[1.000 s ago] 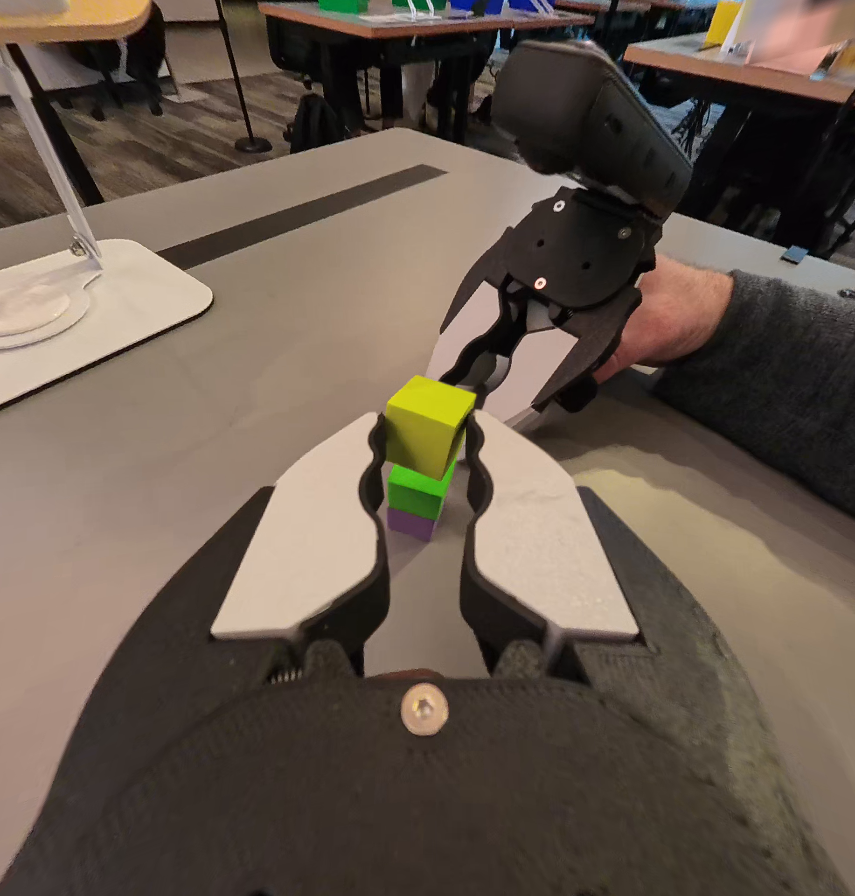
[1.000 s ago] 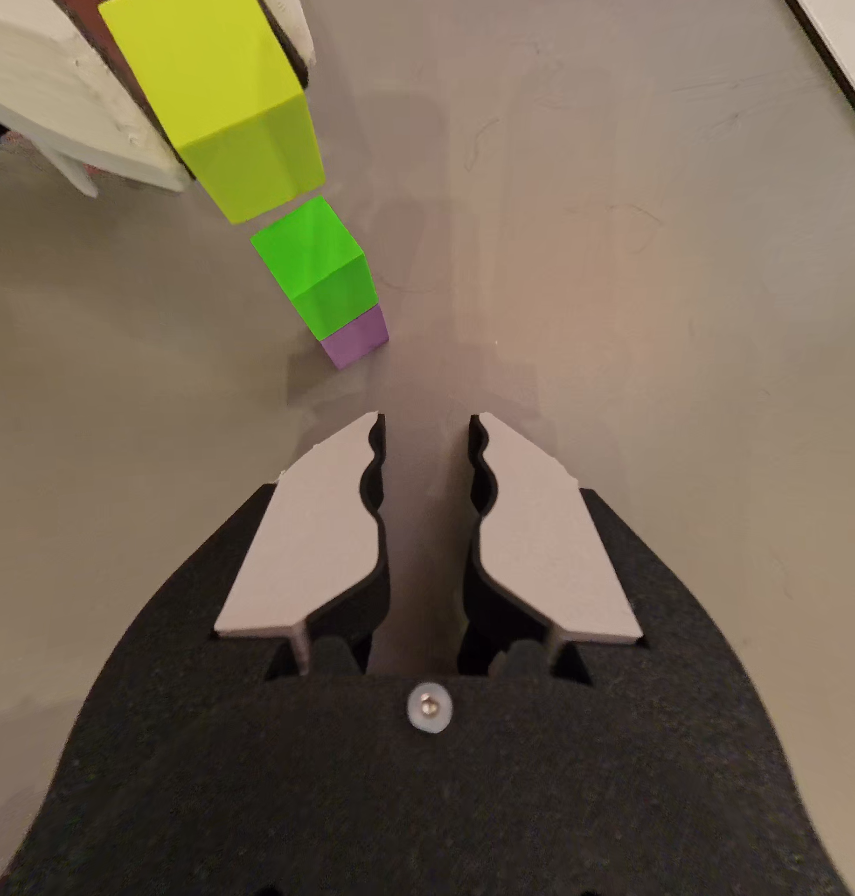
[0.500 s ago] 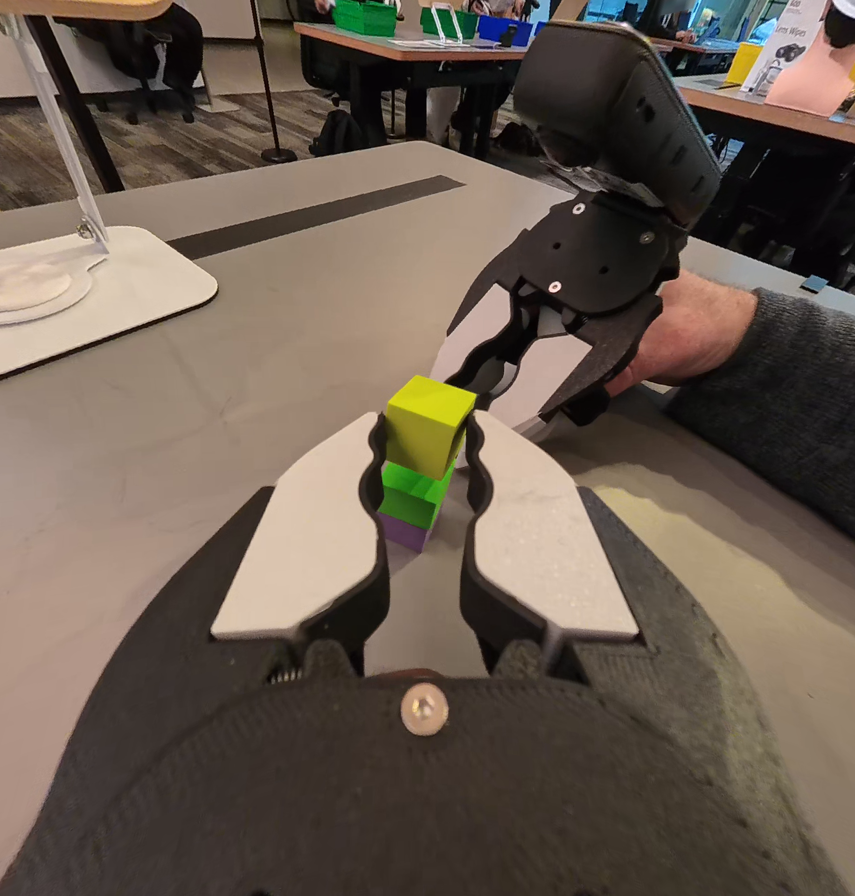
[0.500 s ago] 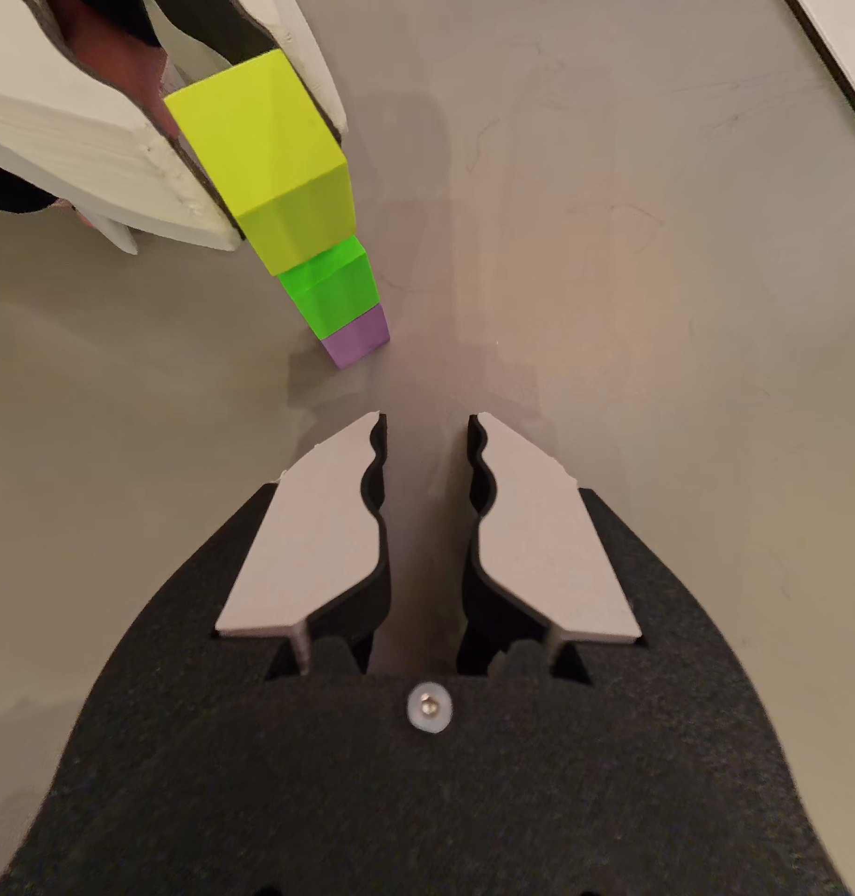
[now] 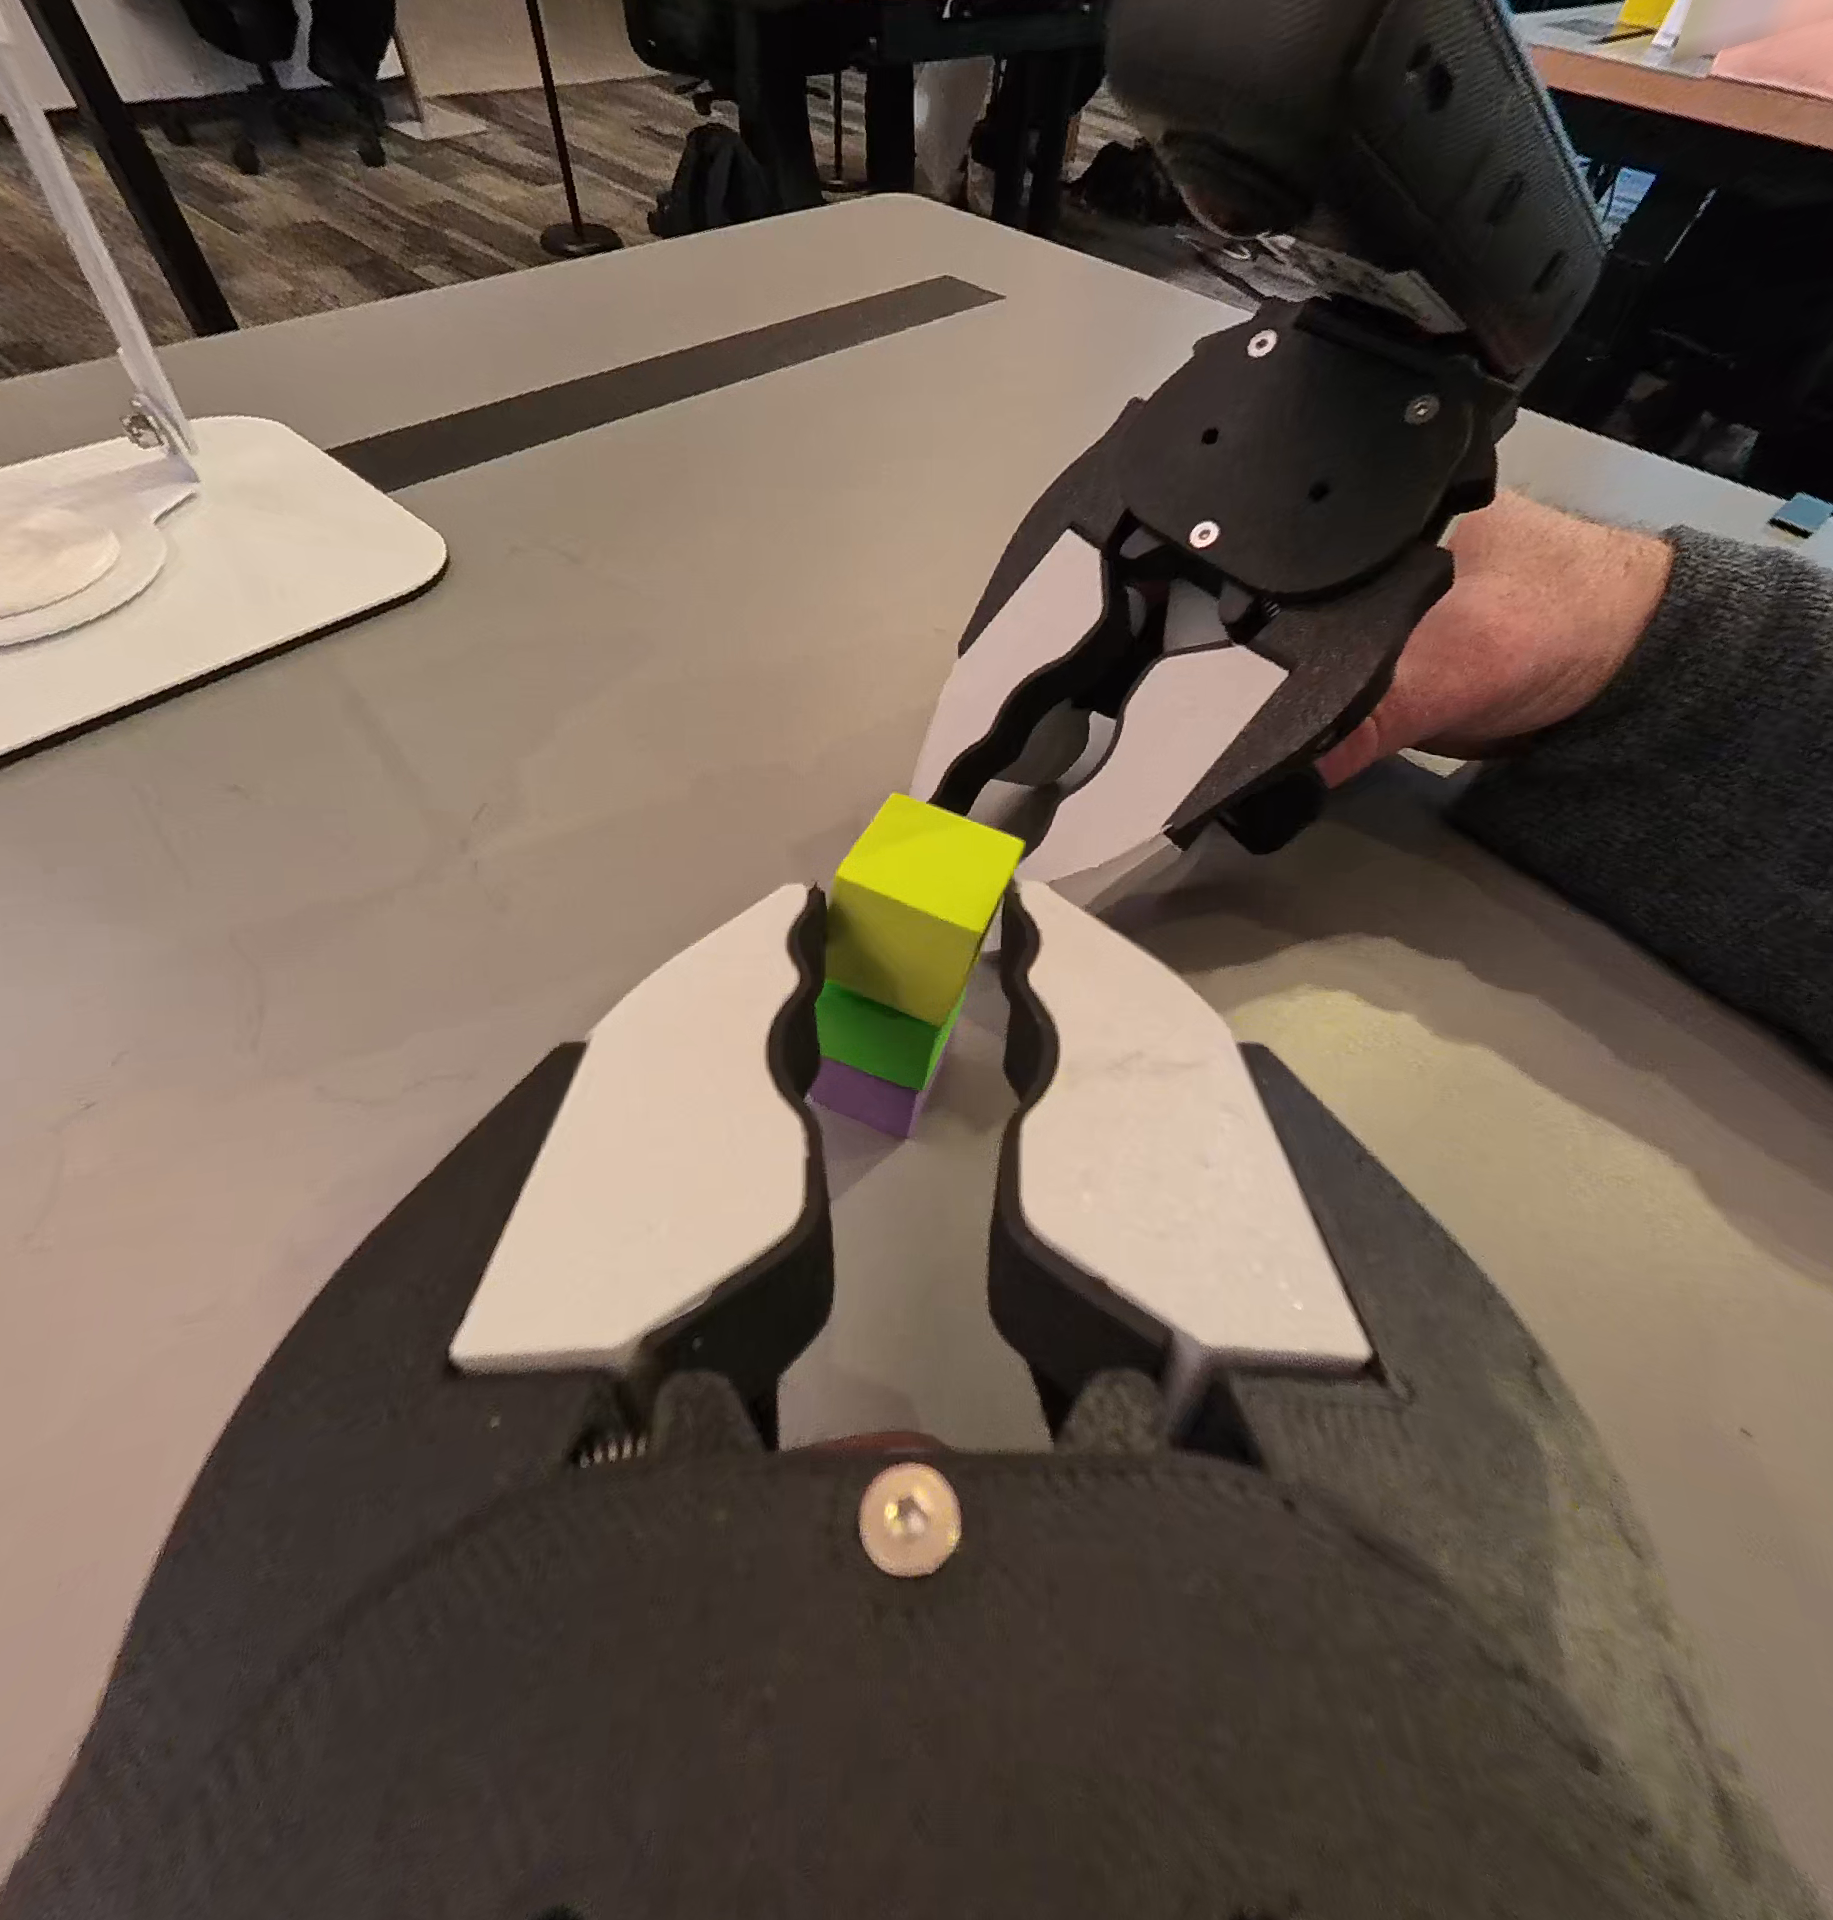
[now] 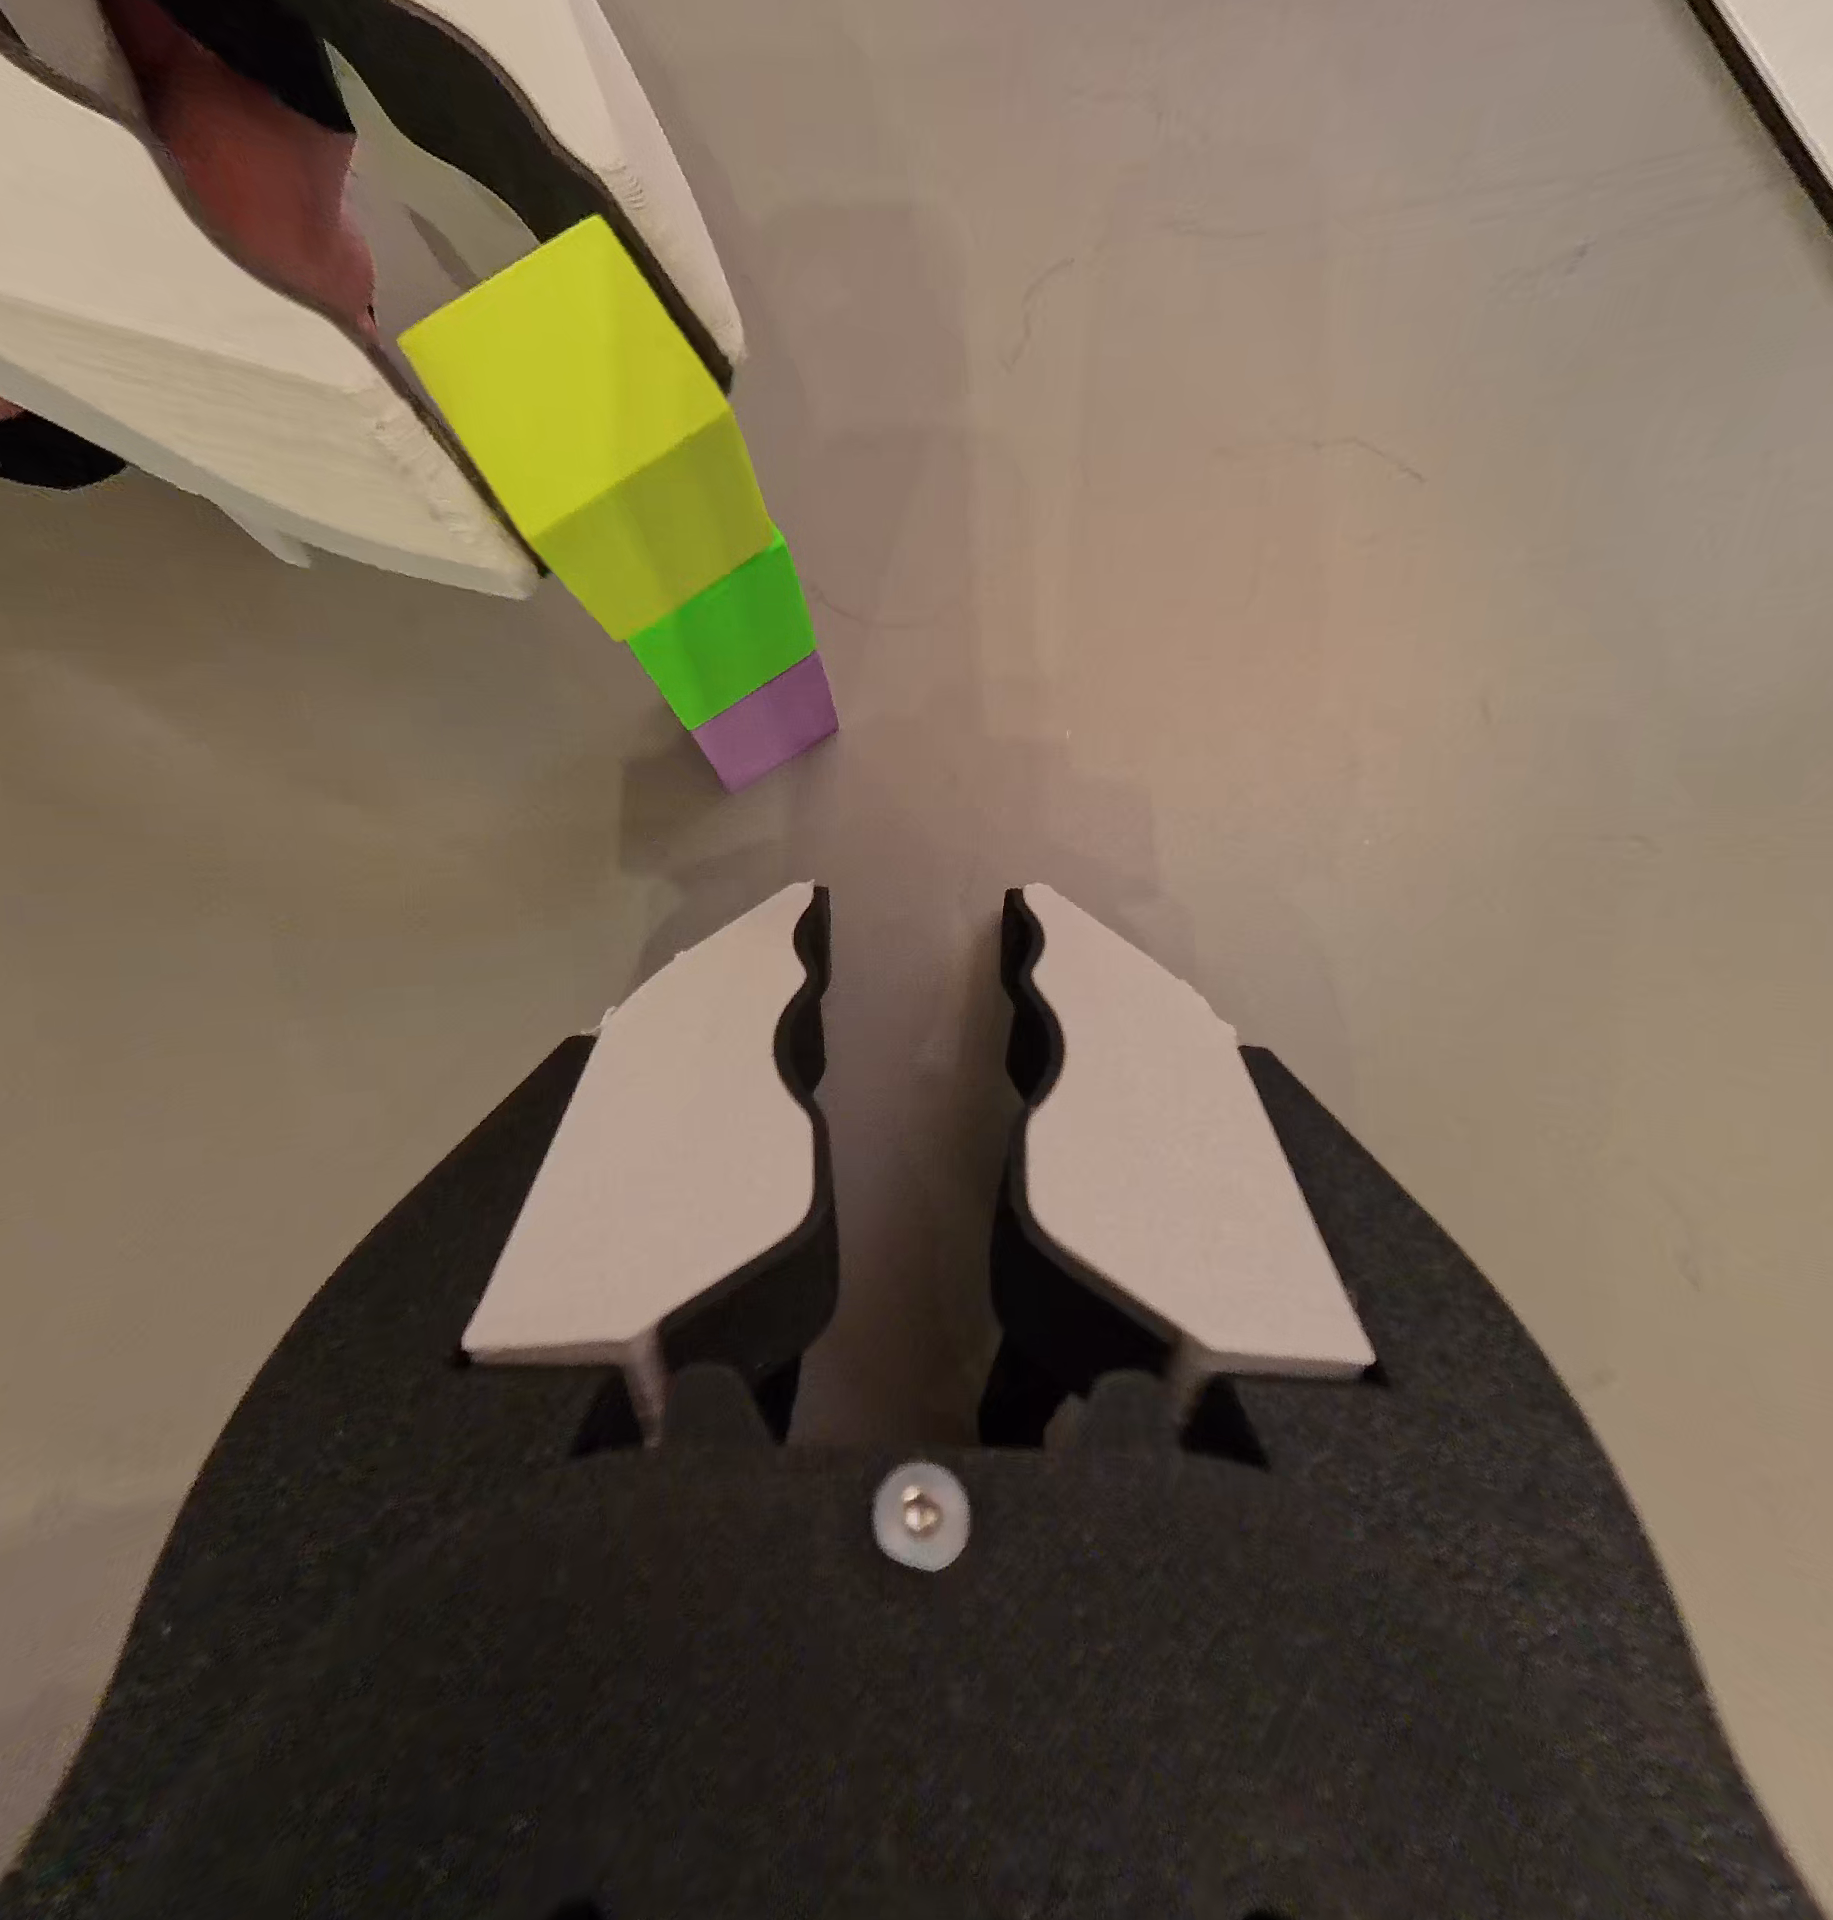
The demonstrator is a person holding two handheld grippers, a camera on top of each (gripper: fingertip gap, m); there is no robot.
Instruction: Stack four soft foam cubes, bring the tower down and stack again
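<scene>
Left gripper (image 5: 910, 902) is clamped on the yellow-green foam cube (image 5: 917, 906), pads against its two sides, setting it on the green cube (image 5: 876, 1034) over the purple cube (image 5: 868, 1099). Right gripper (image 6: 915, 902) hangs spread and bare near the stack. Light, squashy foam, likely: hold mid-face, gently.

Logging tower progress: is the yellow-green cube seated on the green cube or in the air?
Seated: the yellow-green cube meets the green cube with no gap, above the purple cube. The left gripper grips it.
</scene>
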